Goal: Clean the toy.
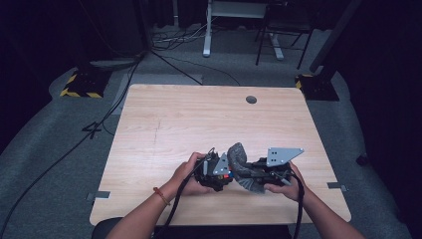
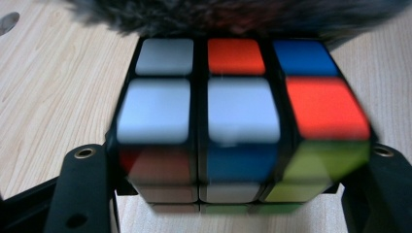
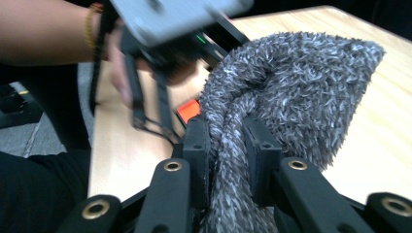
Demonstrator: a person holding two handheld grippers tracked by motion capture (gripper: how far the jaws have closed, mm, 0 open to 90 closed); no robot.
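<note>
A Rubik's cube (image 2: 240, 121) with white, orange, blue and green stickers sits between the jaws of my left gripper (image 2: 233, 179), which is shut on its two sides. In the high view the left gripper (image 1: 215, 172) shows near the table's front edge, the cube (image 1: 226, 175) peeking out as small coloured spots. My right gripper (image 3: 226, 145) is shut on a fuzzy grey cloth (image 3: 291, 92), bunched between its pads. The cloth (image 1: 241, 164) lies against the far side of the cube, and its grey fibres (image 2: 233, 14) cross the top of the left gripper view. The right gripper (image 1: 259, 174) is just right of the cloth.
The light wooden table (image 1: 199, 119) has a round grommet hole (image 1: 251, 99) near its far edge. Black cables (image 1: 171, 219) trail from both grippers off the front edge. Beyond the table are a desk frame (image 1: 234, 25), cables on grey carpet and weighted stands (image 1: 79, 84).
</note>
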